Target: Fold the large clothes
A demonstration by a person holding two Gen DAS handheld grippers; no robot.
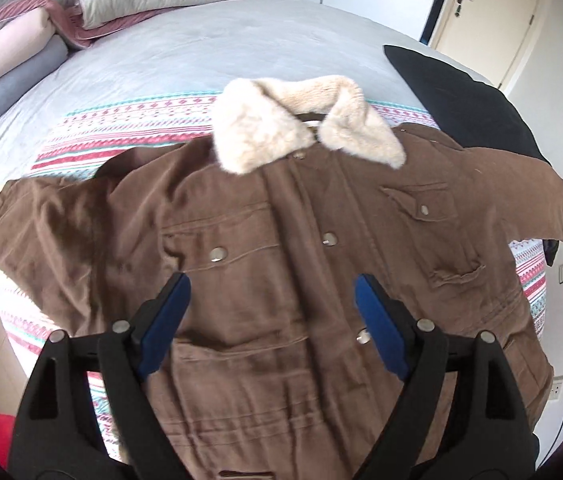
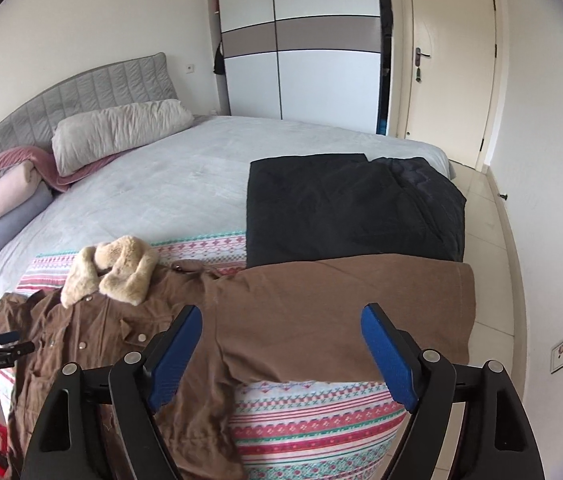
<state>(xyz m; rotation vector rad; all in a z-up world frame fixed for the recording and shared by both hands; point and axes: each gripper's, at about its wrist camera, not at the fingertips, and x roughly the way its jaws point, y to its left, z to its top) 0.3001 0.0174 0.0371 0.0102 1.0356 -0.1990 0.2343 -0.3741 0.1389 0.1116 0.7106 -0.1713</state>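
Brown jacket [image 1: 281,264] flat beneath both spread tongs [image 1: 269,292]

Brown jacket [image 1: 281,280] flat on bed [image 1: 201,52], wide-apart left claw [image 1: 271,292] above.

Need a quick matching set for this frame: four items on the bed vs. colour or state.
Items:
1. jacket
2. collar
3. folded garment
4. blanket

Descriptions:
A. black, beside the jacket's sleeve
B. cream and furry
C. brown, spread out front side up
D. pink and teal stripes, under the jacket

Pairs: 1-C, 2-B, 3-A, 4-D
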